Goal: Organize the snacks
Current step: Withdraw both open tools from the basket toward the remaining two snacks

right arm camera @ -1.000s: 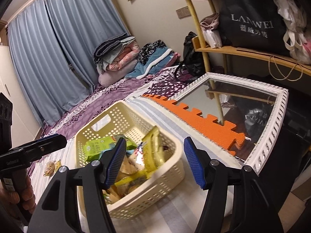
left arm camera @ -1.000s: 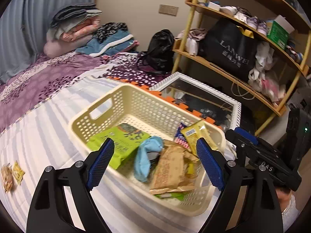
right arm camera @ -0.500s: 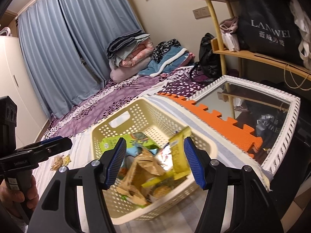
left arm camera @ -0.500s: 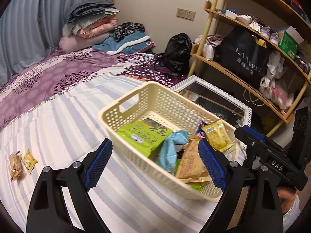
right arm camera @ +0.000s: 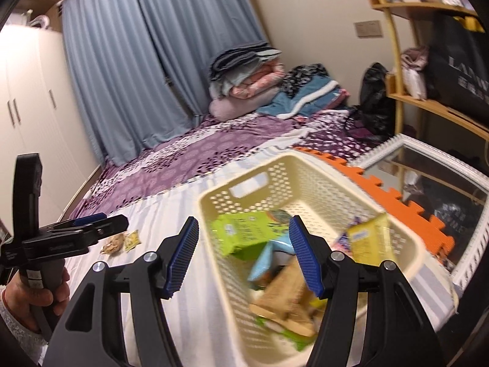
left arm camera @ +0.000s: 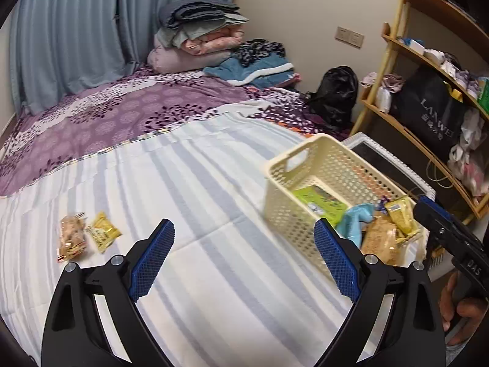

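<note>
Two small snack packets lie on the striped bedsheet (left arm camera: 214,275), well to the left of the cream basket (left arm camera: 293,214): a pinkish-brown packet (left arm camera: 71,237) and a yellow packet (left arm camera: 102,235), just beside each other and possibly touching. Both look light, soft and crinkly, likely slippery film over crushable contents, so a gentle pinch across a sealed edge or the flat middle seems wisest.

The perforated basket, near the bed's edge, already holds a green packet (left arm camera: 321,203), a light-blue wrapper (left arm camera: 354,221), a brown bag (left arm camera: 380,241) and a yellow pouch (left arm camera: 400,214), heaped at one end.

The left gripper (left arm camera: 244,258) hangs spread wide and empty between packets and basket. The right gripper (right arm camera: 244,257) is likewise released, empty, over the basket's left rim.
</note>
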`<state>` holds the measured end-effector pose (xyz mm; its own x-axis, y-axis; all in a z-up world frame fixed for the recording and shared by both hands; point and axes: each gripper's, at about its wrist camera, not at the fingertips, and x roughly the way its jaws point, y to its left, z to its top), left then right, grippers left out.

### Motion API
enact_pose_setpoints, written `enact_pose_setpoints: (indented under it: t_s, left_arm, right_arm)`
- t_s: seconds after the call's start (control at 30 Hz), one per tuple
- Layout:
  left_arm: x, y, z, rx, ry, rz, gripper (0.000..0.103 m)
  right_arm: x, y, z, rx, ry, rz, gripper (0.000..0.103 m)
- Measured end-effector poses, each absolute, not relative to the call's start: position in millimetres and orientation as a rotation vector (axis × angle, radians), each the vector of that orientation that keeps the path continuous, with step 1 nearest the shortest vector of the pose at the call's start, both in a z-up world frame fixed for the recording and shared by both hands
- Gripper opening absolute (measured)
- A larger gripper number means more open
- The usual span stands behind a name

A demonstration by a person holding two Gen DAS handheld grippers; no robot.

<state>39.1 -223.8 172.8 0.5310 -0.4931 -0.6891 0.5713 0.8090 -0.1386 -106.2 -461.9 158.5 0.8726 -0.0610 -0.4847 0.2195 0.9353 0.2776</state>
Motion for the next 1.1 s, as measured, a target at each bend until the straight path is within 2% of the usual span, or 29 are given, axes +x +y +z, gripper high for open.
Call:
enact_pose_setpoints:
  t_s: [0.07, 0.5, 0.63, 0.9, 1.1]
  left_arm:
    - [46.2, -210.3, 171.2, 0.094, 0.790, -0.610, 0.098]
    - [96.2, -115.0, 146.3, 0.008, 0.816, -0.420, 0.098]
    - [115.1, -83.5, 131.4, -0.041, 0.845, -0.353, 0.098]
    - [159.0, -34.4, 92.6, -0.124, 0.914, -0.237, 0.099]
    - [192.0, -25.8, 62.2, -0.125, 0.978, -0.200, 0.099]
  right_arm:
    - [-98.1, -447.6, 159.8, 0.307, 0.497, -0.119, 0.062]
    - [-43.8, -369.1, 143.4, 0.211, 0.595, 0.048, 0.062]
    - [-29.2, -349.1, 133.5, 0.191, 0.633, 0.082, 0.067]
    - [1.1, -316.1, 104.4, 0.161, 0.716, 0.138, 0.067]
    - [21.5, -301.3, 86.7, 0.151, 0.764, 0.162, 0.067]
